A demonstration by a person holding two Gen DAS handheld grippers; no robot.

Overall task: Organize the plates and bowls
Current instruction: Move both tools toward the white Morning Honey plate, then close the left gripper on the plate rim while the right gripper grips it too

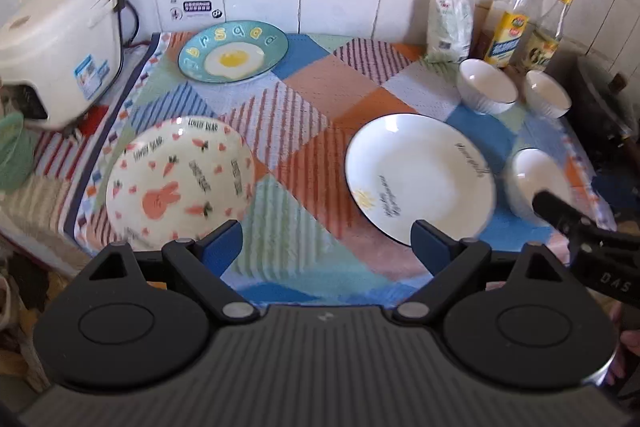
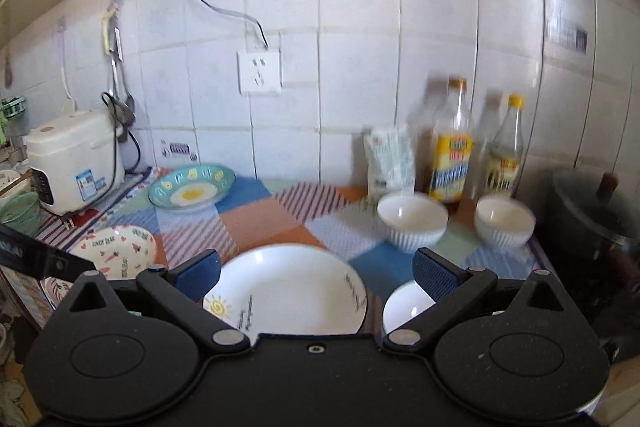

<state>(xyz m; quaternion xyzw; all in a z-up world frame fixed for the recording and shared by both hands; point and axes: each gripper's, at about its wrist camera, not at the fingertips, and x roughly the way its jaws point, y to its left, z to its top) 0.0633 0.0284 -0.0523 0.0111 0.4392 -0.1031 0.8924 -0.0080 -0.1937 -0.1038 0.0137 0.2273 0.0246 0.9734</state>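
Both pairs of blue-padded fingers stand spread wide with nothing between them. The left gripper (image 1: 326, 241) tilts steeply down over a patchwork cloth (image 1: 320, 99) on a kitchen counter, its pads hanging above the cloth's near part: the left pad sits in front of the near rim of a rabbit plate (image 1: 178, 179), the right pad in front of the near rim of a white plate (image 1: 420, 175). No contact with either plate can be made out. The right gripper (image 2: 316, 273) points more shallowly toward the tiled wall (image 2: 360, 47); the white plate (image 2: 286, 291) lies below and between its fingers, and a small white bowl (image 2: 404, 309) shows just under its right finger. In the left view the tip of the right gripper (image 1: 560, 215) enters from the right edge, in front of that same bowl (image 1: 532, 179). Two more white bowls stand farther back near the wall, one (image 1: 486, 87) left of the other (image 1: 546, 93), well apart from the near bowl. An egg plate (image 1: 234, 53) lies at the back left of the cloth. Behind the bowls stand a white bag (image 1: 450, 27) and two bottles (image 1: 510, 23). A rice cooker (image 1: 60, 47) sits at the left edge, and a lidded pot (image 2: 592, 203) at the far right. A socket (image 2: 260, 73) is on the wall.
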